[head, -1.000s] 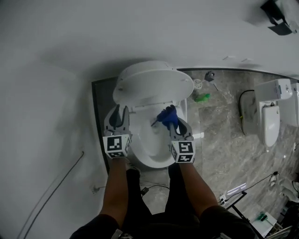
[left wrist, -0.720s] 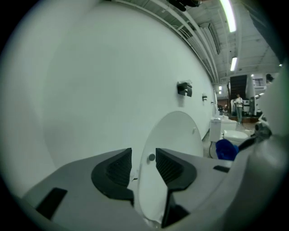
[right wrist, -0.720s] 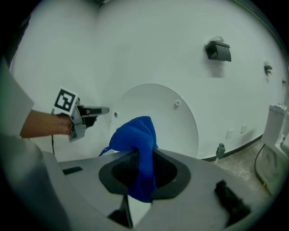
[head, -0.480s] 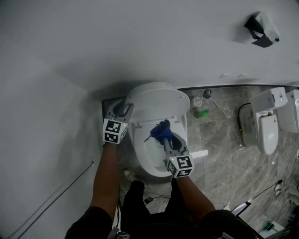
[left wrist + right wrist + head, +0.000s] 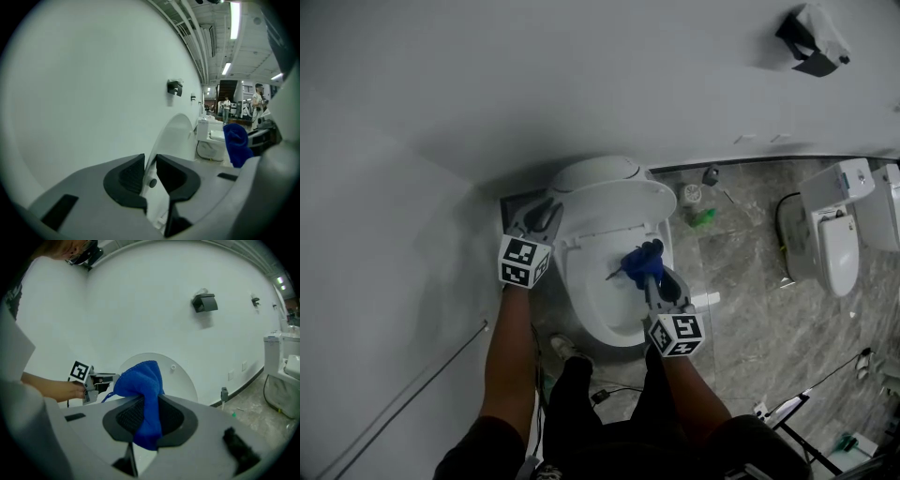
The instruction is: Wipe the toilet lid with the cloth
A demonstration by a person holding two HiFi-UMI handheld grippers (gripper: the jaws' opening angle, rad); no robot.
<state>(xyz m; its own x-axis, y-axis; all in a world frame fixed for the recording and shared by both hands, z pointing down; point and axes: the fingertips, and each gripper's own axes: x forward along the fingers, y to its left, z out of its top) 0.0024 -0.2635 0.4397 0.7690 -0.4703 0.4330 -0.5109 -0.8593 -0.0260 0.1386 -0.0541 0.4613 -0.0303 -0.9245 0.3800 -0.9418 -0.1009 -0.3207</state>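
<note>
Cloth clamped in right hand-held gripper; only head view shows bowl.

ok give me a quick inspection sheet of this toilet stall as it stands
surface: toilet lid raised, bowl open below it
job's things: blue cloth bunched, over the bowl
clutter: green item on the floor by the wall
grippers: left gripper jaws have just been closing, now pinching the lid's edge; right gripper shut on the cloth
cables: thin cable at the left; more cables by the person's feet
surroundings: white wall with a mounted holder, grey tiled floor, second toilet
</note>
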